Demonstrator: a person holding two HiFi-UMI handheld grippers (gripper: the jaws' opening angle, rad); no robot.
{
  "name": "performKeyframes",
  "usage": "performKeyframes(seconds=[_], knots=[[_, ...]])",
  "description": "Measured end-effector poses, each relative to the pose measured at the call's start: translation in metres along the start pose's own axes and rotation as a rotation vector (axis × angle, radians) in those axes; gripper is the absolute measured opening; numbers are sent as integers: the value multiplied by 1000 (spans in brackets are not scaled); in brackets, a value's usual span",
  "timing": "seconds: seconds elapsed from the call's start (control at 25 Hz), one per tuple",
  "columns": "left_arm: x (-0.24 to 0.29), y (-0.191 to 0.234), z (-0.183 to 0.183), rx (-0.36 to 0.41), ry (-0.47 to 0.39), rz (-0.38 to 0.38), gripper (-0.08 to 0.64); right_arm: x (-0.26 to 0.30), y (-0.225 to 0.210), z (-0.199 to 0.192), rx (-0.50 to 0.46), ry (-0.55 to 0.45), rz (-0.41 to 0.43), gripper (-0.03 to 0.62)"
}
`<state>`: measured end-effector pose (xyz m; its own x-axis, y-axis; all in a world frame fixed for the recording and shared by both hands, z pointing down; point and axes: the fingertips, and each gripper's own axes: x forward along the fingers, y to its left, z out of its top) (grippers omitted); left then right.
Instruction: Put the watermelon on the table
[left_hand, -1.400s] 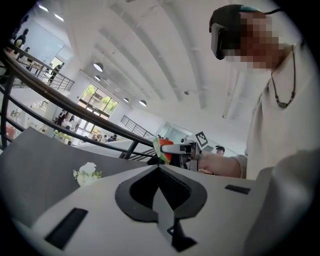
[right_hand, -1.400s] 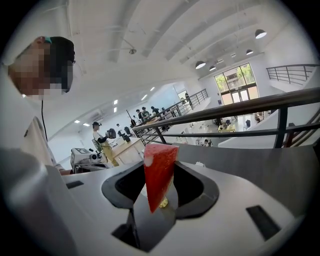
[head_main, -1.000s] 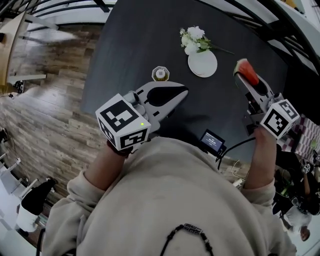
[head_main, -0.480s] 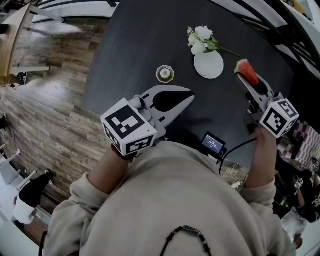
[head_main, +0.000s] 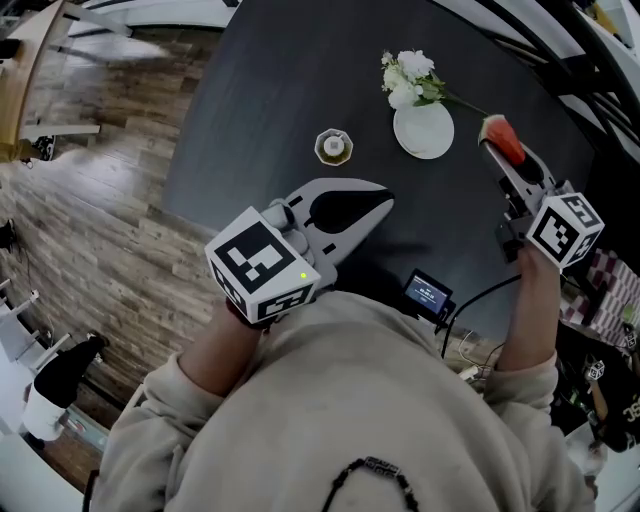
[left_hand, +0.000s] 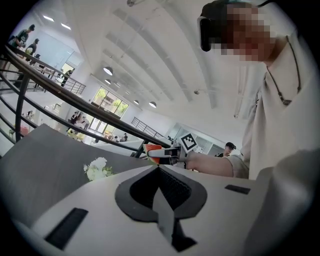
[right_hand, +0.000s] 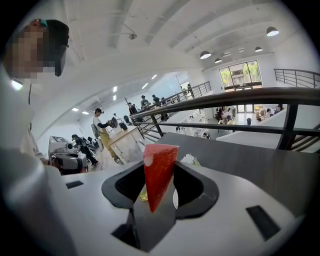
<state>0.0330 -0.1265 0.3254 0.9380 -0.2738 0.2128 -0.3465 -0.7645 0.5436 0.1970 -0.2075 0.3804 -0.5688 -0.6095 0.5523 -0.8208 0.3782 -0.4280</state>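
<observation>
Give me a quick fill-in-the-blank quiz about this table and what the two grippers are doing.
The right gripper is shut on a ____ wedge of watermelon.
The left gripper is empty, and its jaws are ____.
The flowers on the table are ____ in colour.
Missing words: red; shut; white.

I note white flowers (head_main: 407, 78) resting on a round white dish (head_main: 426, 134); octagonal jar (head_main: 334, 147) left of it; small screen (head_main: 428, 294) nearest me.
</observation>
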Motion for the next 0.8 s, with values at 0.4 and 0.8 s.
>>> performKeyframes(seconds=[0.4,0.8], knots=[[-7,4,-3,-17,-12,43,3,28,-16,-11,11,54,18,184],[-18,1,-10,-11,-11,39,3,62,-48,-36,-3,147,-20,183]])
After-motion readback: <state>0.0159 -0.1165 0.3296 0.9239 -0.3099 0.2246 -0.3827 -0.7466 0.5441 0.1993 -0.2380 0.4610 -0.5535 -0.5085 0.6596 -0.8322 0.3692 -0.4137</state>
